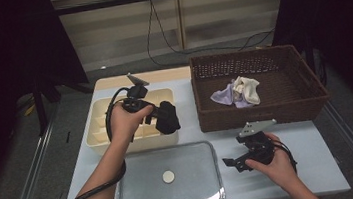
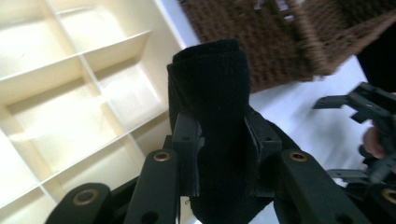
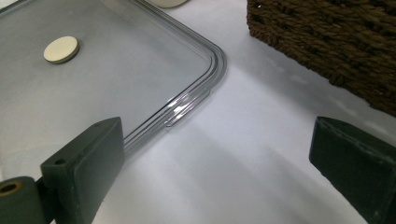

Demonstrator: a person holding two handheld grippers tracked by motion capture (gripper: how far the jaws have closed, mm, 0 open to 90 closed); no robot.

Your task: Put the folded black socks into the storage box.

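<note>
Black knit, rolled into a thick bundle, the sock (image 2: 210,116) sits clamped between the pads of the left gripper (image 1: 162,117), its long axis running out along the jaws. It hangs over the right end of the cream tray (image 1: 97,119), a rigid plastic box split by thin walls into rectangular cells; the nearest open cell lies just below and to the left of the roll, so the likely drop is downward. Well apart, the right gripper (image 1: 234,163) rests released near the desk (image 1: 317,164), beside the clear lid (image 1: 194,183) with its round knob. A brown wicker basket (image 1: 311,104) holds pale socks (image 1: 236,92).
</note>
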